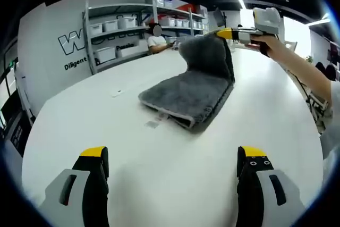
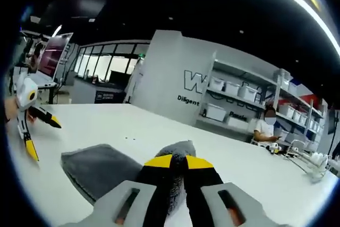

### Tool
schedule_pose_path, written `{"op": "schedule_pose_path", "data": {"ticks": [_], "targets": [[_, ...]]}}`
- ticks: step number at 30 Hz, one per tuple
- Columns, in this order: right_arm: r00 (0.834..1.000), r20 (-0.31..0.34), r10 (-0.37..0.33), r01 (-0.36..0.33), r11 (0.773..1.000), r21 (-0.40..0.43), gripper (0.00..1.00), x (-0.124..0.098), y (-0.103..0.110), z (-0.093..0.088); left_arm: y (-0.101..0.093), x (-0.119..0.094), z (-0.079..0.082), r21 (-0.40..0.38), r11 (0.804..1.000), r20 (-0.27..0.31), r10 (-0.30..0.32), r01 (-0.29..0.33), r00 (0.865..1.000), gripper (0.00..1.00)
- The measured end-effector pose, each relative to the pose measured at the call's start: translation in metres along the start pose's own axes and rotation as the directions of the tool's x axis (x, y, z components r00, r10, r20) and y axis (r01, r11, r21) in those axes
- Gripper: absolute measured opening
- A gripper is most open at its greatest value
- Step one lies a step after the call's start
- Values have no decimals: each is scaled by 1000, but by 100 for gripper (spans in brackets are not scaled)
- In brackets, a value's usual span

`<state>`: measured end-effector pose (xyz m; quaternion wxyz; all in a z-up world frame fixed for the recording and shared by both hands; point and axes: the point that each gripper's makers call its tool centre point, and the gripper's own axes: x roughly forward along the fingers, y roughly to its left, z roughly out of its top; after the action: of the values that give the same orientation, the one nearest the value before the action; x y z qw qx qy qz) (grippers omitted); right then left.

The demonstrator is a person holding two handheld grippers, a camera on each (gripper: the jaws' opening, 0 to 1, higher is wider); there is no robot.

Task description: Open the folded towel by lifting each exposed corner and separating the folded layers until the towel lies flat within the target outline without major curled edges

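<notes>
peeling the top layer back is the step here, i'd say: right gripper (image 2: 178, 162) is clenched on a corner of the towel (image 1: 186, 97) and has it lifted, so that flap stands up at the far side while the rest lies mid-table (image 1: 133, 179). left gripper (image 1: 172, 158) hangs released, well short of the near edge. best bet: carry the flap up and over away from the fold, slow, so the edge doesn't curl. plenty of bare table all round; shelves (image 1: 119, 30) are far off.
</notes>
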<state>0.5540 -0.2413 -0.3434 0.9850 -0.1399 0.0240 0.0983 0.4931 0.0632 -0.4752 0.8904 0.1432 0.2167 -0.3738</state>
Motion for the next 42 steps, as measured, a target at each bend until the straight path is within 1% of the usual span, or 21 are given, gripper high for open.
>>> {"op": "schedule_pose_path", "data": {"ticks": [4, 14, 17, 22, 28, 33, 35, 40, 42], "targets": [[1000, -11, -28, 28, 999, 35, 3, -3, -14, -10, 0, 1, 0, 0, 1000, -2, -2, 2, 1000, 99], [994, -49, -94, 97, 993, 70, 3, -14, -43, -39, -1, 2, -2, -1, 1000, -9, -4, 4, 1000, 99], [991, -64, -115, 120, 989, 90, 3, -18, -52, -50, -1, 3, -3, 0, 1000, -12, -5, 5, 1000, 99], [987, -96, -132, 141, 985, 96, 3, -24, -60, -68, -1, 4, -5, 0, 1000, -18, -6, 6, 1000, 99], [977, -142, -160, 176, 978, 108, 3, -31, -75, -94, -2, 6, -8, 5, 1000, -29, -8, 8, 1000, 99], [968, -195, -158, 179, 979, 97, 3, -34, -76, -114, -3, 6, -7, 6, 1000, -27, -9, 9, 1000, 99], [962, -223, -158, 181, 979, 90, 4, -36, -76, -124, -9, 6, -5, 14, 1000, -23, -19, 19, 1000, 99], [954, -258, -153, 182, 979, 89, 4, -38, -74, -138, -19, 5, 3, 38, 999, -4, -36, 36, 999, 99], [950, -271, -152, 181, 980, 84, 4, -38, -74, -142, -20, 5, 4, 43, 998, 0, -39, 39, 999, 99]]}}
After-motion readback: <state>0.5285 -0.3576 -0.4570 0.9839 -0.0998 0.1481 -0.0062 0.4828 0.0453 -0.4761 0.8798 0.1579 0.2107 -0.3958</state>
